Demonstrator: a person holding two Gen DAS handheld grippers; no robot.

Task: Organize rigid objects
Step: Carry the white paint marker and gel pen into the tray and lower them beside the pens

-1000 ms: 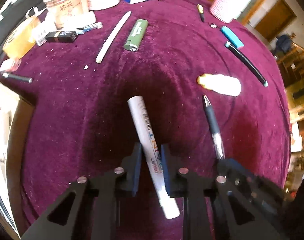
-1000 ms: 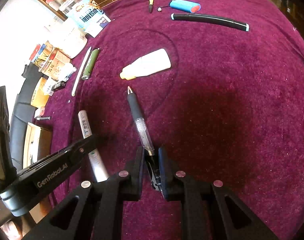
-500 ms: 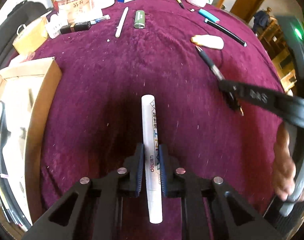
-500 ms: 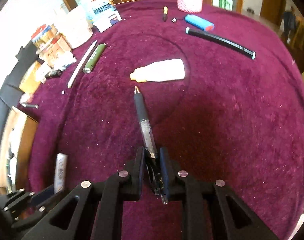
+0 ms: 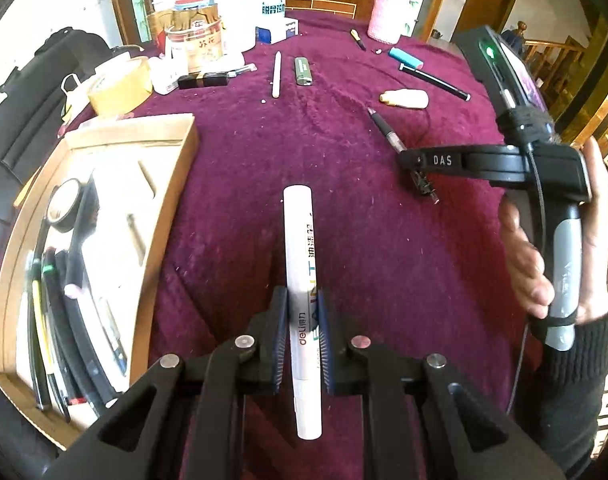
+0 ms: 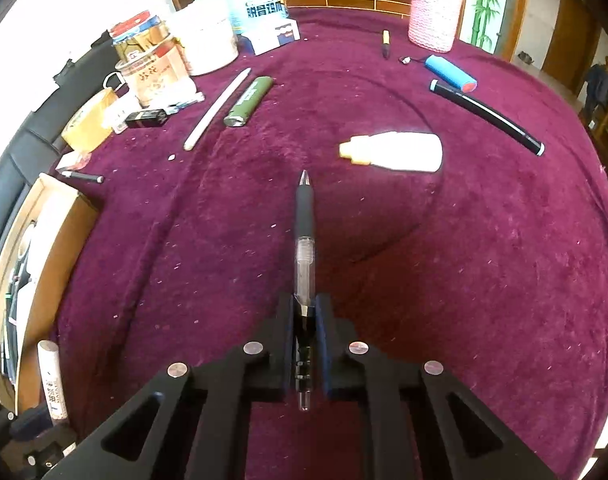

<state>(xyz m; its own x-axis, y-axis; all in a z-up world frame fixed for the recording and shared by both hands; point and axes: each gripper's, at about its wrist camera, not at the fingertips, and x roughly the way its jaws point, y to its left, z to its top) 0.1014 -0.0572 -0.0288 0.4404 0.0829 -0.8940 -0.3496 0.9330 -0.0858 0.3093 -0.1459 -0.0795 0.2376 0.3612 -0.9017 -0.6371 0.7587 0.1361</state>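
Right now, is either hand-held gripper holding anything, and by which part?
Left hand-held gripper clamps the white marker on its lower barrel; right hand-held gripper clamps the black pen at its clicker end.

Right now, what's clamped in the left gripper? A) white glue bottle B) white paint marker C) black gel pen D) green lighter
B: in the left wrist view the left gripper has its pads pressed on the white paint marker; the gel pen sits in the right gripper, while the green lighter and glue bottle lie on the purple cloth.
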